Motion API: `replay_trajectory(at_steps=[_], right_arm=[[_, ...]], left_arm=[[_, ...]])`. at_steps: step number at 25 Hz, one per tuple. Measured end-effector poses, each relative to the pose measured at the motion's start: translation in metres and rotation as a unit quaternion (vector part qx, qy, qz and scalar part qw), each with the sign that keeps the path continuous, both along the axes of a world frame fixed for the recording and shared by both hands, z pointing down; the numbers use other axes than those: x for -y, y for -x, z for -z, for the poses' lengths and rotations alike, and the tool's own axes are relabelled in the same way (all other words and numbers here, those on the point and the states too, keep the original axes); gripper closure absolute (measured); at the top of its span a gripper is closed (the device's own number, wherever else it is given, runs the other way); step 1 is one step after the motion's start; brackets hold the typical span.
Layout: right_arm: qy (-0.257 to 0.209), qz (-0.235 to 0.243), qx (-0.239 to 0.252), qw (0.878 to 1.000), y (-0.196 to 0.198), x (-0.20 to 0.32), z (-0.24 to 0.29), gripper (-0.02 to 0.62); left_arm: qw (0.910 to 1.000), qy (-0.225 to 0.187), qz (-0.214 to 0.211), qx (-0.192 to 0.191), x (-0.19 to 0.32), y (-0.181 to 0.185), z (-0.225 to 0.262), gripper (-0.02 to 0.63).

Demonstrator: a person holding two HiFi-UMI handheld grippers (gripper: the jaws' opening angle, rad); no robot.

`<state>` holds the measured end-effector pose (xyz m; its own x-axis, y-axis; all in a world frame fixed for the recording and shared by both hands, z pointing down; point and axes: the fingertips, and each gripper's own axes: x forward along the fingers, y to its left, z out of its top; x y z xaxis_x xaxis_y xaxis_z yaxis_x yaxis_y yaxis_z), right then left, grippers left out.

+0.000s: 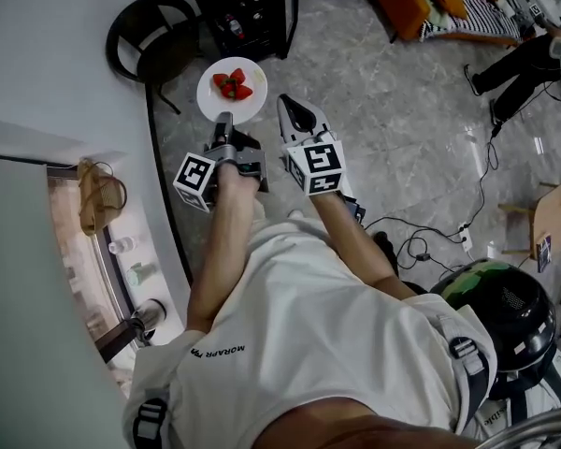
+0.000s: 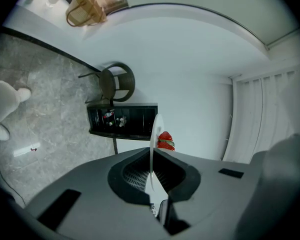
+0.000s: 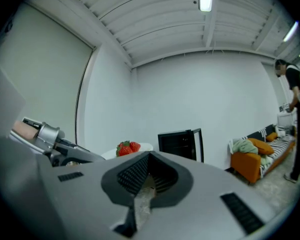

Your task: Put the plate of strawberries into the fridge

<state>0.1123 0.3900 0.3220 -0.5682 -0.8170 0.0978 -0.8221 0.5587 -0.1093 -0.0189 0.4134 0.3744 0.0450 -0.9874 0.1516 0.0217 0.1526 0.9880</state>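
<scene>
My left gripper (image 1: 226, 122) has its jaws clamped on the near rim of the white plate (image 1: 215, 103), which I'm holding above the grey floor (image 1: 402, 110) with the strawberries (image 1: 232, 84) heaped at its middle. At its 3 o'clock my right gripper (image 1: 296, 112) is closed on nothing. The black fridge (image 1: 243, 7) stands at 12 o'clock beyond the plate, door open.

**White plate, red fruit, grey veined floor**

The plate (image 1: 213, 101) is plain white, and the strawberries (image 1: 232, 85) are red with green leaves. The left gripper (image 1: 224, 120) and right gripper (image 1: 290, 108) are grey with black pads, each bearing black-and-white square markers. The floor (image 1: 402, 120) is grey veined marble, the fridge (image 1: 248, 7) black, the sofa (image 1: 407, 3) orange.
</scene>
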Motion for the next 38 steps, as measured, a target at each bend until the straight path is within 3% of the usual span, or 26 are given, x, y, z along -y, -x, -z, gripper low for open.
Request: replay_trajectory(at_steps=[13, 19, 38], right_arm=[[0.014, 0.003, -0.003, 1.000, -0.006, 0.059, -0.019, 0.583], [0.008, 0.005, 0.000, 1.000, 0.009, 0.114, -0.016, 0.583], [0.029, -0.021, -0.002, 0.999, 0.079, 0.328, -0.023, 0.583]], left_arm=[[0.9999, 0.006, -0.008, -0.011, 0.060, -0.011, -0.019, 0.597], [0.9999, -0.007, -0.009, -0.008, 0.121, 0.004, -0.010, 0.597], [0.9991, 0.017, -0.039, -0.004, 0.340, 0.067, -0.017, 0.597]])
